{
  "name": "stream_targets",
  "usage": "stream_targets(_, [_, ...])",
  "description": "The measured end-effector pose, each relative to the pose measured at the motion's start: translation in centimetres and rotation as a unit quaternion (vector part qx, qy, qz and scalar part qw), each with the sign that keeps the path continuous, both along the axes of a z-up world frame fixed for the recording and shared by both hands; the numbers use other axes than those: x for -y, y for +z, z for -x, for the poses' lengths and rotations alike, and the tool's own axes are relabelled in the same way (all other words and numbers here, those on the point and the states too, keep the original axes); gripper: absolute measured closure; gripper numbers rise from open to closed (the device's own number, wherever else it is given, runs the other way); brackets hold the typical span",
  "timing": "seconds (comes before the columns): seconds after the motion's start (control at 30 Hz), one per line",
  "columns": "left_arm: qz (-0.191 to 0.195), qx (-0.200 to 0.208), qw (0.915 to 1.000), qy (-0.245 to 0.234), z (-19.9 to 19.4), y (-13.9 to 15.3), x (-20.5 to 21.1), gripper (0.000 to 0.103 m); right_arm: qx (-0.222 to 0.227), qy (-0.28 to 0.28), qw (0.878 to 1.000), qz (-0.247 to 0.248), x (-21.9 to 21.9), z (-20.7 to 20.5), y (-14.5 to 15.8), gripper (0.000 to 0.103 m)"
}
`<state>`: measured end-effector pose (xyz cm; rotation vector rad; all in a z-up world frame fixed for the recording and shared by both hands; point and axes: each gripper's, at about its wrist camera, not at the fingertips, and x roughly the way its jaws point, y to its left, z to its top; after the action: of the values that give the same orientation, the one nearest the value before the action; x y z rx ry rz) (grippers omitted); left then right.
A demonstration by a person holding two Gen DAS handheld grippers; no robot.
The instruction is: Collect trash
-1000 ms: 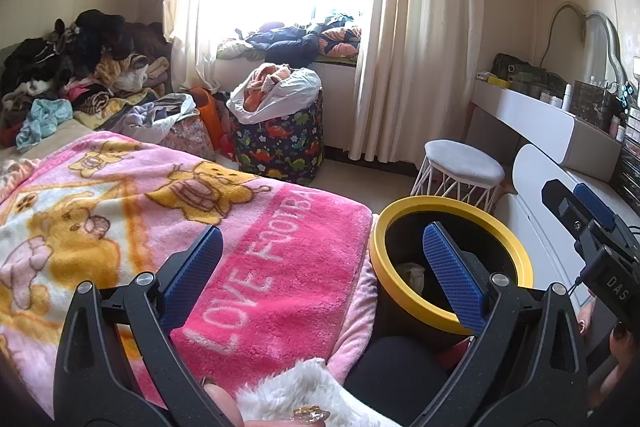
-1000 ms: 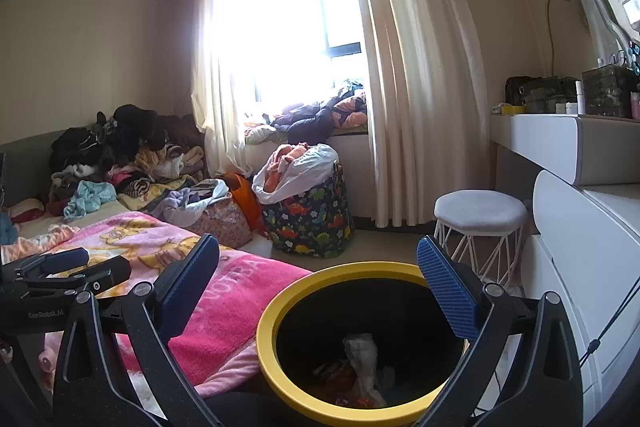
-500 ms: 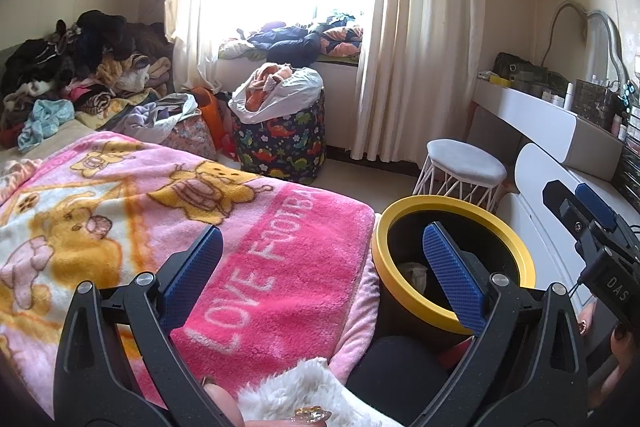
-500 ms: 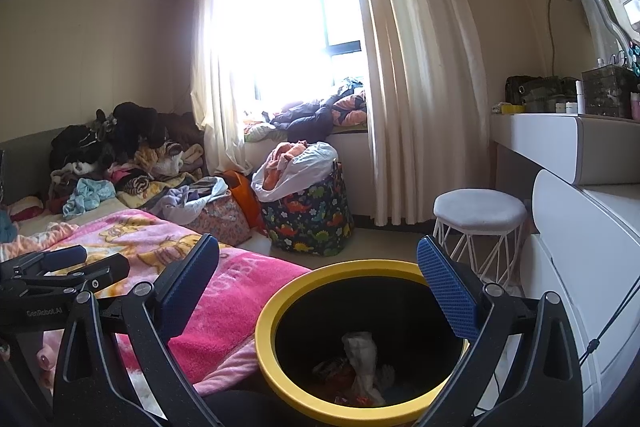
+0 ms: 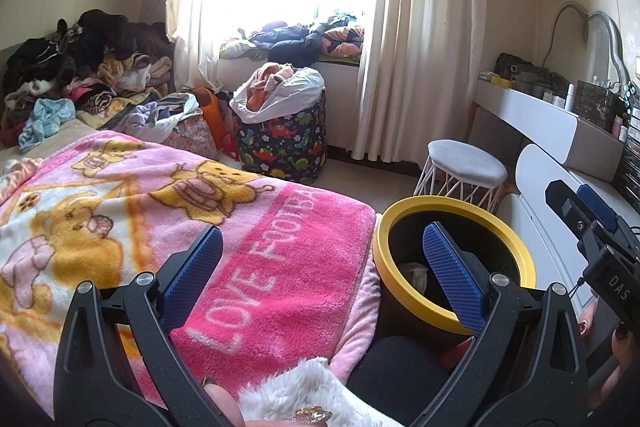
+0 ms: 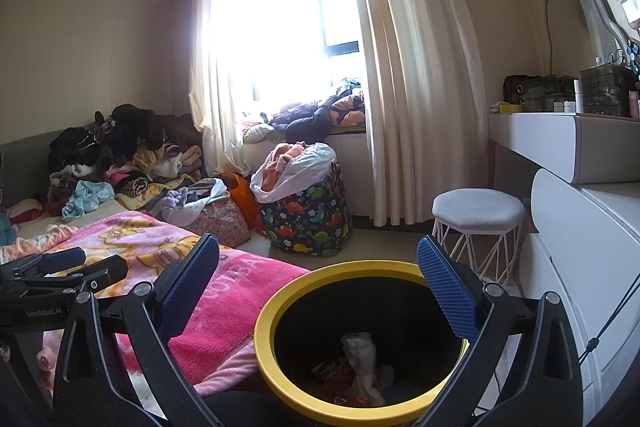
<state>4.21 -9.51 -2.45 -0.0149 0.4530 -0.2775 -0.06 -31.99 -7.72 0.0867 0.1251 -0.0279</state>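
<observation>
A black bin with a yellow rim (image 6: 276,315) stands beside the bed and holds crumpled white paper and wrappers (image 6: 360,351). My right gripper (image 6: 318,275) hovers open just above the bin's mouth, nothing between its blue pads. In the left wrist view the same bin (image 5: 404,297) sits at lower right with a bit of white trash (image 5: 416,273) showing inside. My left gripper (image 5: 320,259) is open and empty, over the pink blanket (image 5: 280,267) next to the bin. The right gripper's body (image 5: 592,227) shows at the right edge.
A pile of clothes (image 5: 80,67) covers the bed's far end. A dinosaur-print hamper (image 5: 280,143) stands by the window. A white stool (image 5: 464,167) and a white dresser (image 6: 580,267) sit right of the bin. A hand and white fluffy sleeve (image 5: 296,395) show at the bottom.
Almost nothing moved; both views drifted very slightly. Both grippers stay open in the same place.
</observation>
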Motion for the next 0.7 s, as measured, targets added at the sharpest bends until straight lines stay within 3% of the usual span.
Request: stream_targets(0.7, [-0.001,0.006,1.0,0.004,0.04,-0.02,-0.28,0.011,0.001,0.006,1.0,0.007,-0.13,0.06,-0.03,0.006])
